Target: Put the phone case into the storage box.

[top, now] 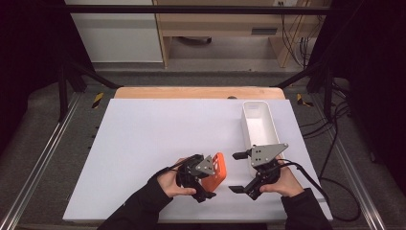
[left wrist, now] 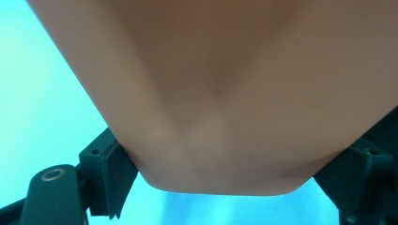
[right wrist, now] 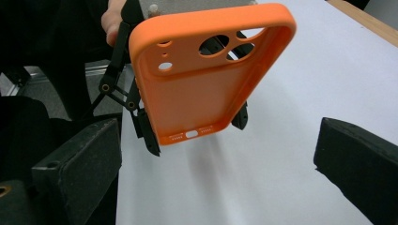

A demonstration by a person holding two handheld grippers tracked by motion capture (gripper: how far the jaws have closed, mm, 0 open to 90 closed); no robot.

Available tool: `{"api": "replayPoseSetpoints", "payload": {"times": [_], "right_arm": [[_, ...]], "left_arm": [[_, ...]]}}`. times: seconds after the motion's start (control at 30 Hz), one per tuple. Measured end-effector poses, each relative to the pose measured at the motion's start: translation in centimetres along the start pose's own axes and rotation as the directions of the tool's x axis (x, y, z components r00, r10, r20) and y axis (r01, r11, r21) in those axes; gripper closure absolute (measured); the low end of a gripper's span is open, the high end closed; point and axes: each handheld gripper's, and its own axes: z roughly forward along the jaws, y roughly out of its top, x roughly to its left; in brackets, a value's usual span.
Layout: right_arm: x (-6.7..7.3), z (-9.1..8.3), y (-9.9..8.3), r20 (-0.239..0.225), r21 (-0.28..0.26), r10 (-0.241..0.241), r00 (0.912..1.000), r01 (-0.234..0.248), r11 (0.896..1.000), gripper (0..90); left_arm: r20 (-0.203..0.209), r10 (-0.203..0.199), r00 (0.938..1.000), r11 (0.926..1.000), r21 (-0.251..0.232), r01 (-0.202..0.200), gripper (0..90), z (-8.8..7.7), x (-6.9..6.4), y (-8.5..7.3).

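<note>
**A:** Where is the phone case, and what has hold of it?

**B:** You hold the orange phone case in your left gripper, low on the white counter, at about 6 o'clock in the high view. The gripper is clamped on the case's long edges, one black jaw on each side. The left gripper view puts the case's blurred surface right between those two jaws.

**A:** How does the case sit?

**B:** Tilted and lifted off the counter. In the right gripper view the case shows its hollow inner side, camera cut-outs toward 12 o'clock, port slots toward 6 o'clock, and a soft shadow on the counter under it.

**A:** And your right gripper?

**B:** Your right gripper stands just beside the case, at its 3 o'clock in the high view, with its jaws spread wide and nothing between them. Its tips point toward the case without touching it. The right gripper view frames the case between those parted jaws, well short of either pad.

**A:** Anything else on the counter?

**B:** A white oblong bin lies at about 2 o'clock from the case, its near end close behind your right gripper. From the high view I cannot tell what, if anything, lies in it.
</note>
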Motion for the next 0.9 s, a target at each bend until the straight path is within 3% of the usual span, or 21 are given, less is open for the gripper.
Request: {"api": "replayPoseSetpoints", "payload": {"times": [0.4,0.9], "right_arm": [[0.14,0.55,-0.13,-0.026,-0.018,0.005,0.9997,-0.005,1.0,1.8],[0.22,0.45,0.08,-0.047,-0.058,-0.005,0.9989,0.002,0.998,2.7]], "left_arm": [[0.004,0.01,0.9999,0.9986,-0.053,-0.009,15.5,0.62,-0.03,0.15],[0.045,0.018,0.9988,0.9915,-0.129,-0.012,15.6,0.81,-0.19,0.72]]}}
